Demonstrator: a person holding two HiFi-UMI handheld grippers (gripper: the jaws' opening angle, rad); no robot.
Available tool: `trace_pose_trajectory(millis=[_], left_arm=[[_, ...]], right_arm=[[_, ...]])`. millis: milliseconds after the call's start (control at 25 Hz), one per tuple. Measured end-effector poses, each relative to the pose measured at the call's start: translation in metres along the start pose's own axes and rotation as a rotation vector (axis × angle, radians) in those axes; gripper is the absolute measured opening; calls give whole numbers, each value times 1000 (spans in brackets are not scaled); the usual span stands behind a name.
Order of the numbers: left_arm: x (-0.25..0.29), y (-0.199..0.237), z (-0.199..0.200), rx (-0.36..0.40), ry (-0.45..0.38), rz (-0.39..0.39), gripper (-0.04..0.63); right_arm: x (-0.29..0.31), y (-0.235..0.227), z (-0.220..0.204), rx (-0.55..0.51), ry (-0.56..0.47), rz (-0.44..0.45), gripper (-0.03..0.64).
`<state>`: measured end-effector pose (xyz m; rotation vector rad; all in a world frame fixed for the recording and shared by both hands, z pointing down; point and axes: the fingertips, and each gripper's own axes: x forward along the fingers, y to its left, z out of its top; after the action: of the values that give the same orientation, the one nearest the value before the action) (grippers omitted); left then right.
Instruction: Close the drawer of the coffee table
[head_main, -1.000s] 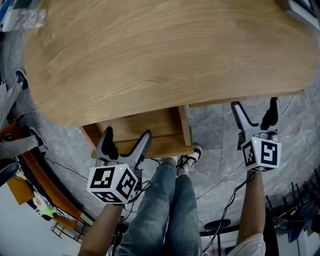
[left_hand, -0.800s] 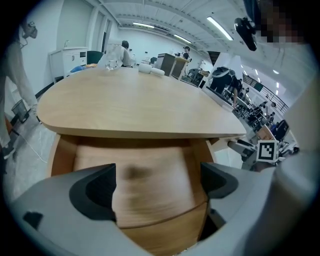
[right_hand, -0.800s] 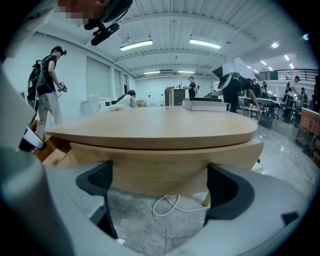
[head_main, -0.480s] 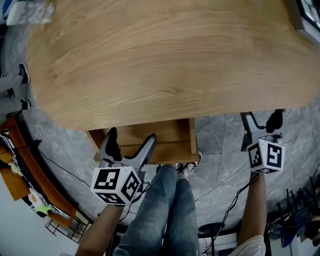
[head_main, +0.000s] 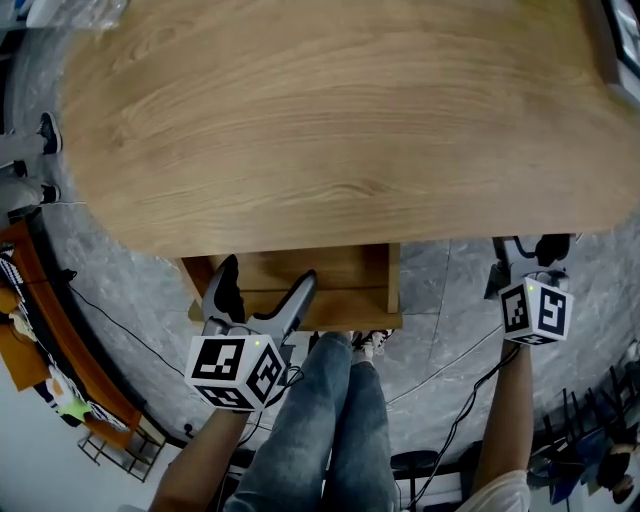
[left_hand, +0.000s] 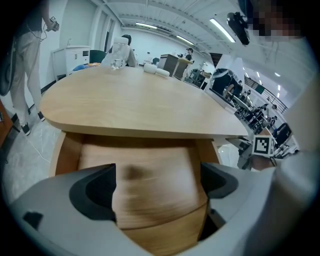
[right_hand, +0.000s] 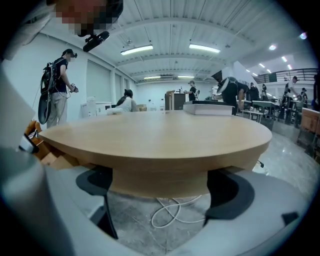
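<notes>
The coffee table's round wooden top (head_main: 340, 120) fills the head view. Its wooden drawer (head_main: 300, 285) sticks out a short way from under the near edge. My left gripper (head_main: 262, 292) is open, with its two jaws over the drawer's front edge. In the left gripper view the drawer's inside (left_hand: 145, 170) lies between the jaws of the left gripper (left_hand: 157, 187), under the table top (left_hand: 135, 105). Whether the jaws touch the wood I cannot tell. My right gripper (head_main: 525, 255) is open and empty at the table's right edge. In its own view the right gripper (right_hand: 160, 192) faces the table rim (right_hand: 160, 167).
The person's legs in jeans (head_main: 340, 420) stand just behind the drawer. Cables (right_hand: 175, 212) lie on the grey floor under the table. Orange items (head_main: 40, 340) sit on the floor at the left. A flat box (right_hand: 207, 107) and small objects (left_hand: 155, 71) rest on the far tabletop.
The drawer has slid further under the table top, so less of it shows. My left gripper moved forward with it. My right gripper also moved closer to the table's edge.
</notes>
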<state>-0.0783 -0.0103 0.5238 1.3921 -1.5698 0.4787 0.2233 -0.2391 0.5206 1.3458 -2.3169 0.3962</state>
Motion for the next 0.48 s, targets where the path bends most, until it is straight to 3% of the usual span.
trace_pose_trajectory(millis=[480], left_arm=[[-17, 3, -5, -17, -55, 27, 523]], right_arm=[[-2, 2, -3, 28, 34, 8, 555]])
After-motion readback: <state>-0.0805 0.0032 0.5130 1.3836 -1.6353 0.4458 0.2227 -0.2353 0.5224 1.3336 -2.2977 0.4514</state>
